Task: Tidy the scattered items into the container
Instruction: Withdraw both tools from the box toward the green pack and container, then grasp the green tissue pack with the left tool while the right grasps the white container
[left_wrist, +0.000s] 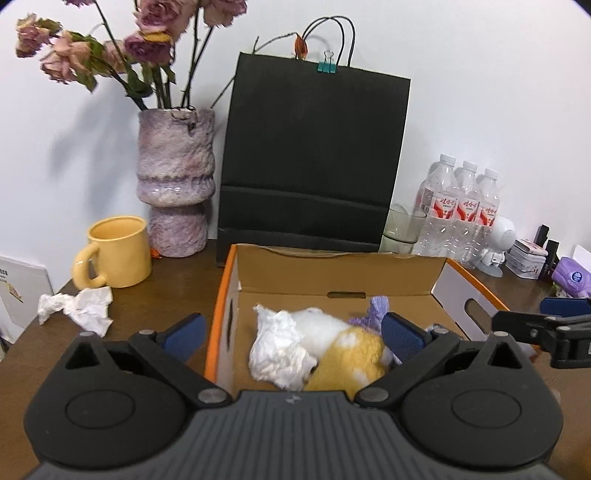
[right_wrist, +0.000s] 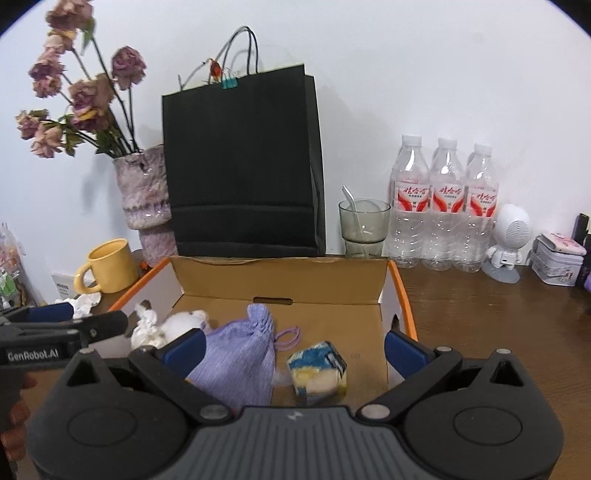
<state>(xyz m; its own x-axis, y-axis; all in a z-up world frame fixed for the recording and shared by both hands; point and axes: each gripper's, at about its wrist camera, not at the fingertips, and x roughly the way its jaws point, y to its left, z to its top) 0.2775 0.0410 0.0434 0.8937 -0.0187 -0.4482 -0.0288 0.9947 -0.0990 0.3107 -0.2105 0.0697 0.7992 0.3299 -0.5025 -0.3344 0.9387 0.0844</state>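
Note:
An orange-edged cardboard box (left_wrist: 332, 273) (right_wrist: 280, 277) stands open on the brown table. In it lie a crumpled white tissue (left_wrist: 277, 347) (right_wrist: 144, 330), a white and yellow plush (left_wrist: 351, 354), a purple drawstring pouch (right_wrist: 240, 354) (left_wrist: 375, 310) and a blue-yellow packet (right_wrist: 317, 369). My left gripper (left_wrist: 293, 334) is open and empty, straddling the box's left wall. My right gripper (right_wrist: 293, 349) is open and empty above the box. Another crumpled tissue (left_wrist: 79, 308) (right_wrist: 86, 301) lies on the table left of the box.
Behind the box stand a yellow mug (left_wrist: 116, 256), a purple vase (left_wrist: 175, 184) of dried roses, a black paper bag (left_wrist: 310, 155), a glass (right_wrist: 364, 227), three water bottles (right_wrist: 443, 206), a white figurine (right_wrist: 511, 240) and a tin (right_wrist: 557, 264).

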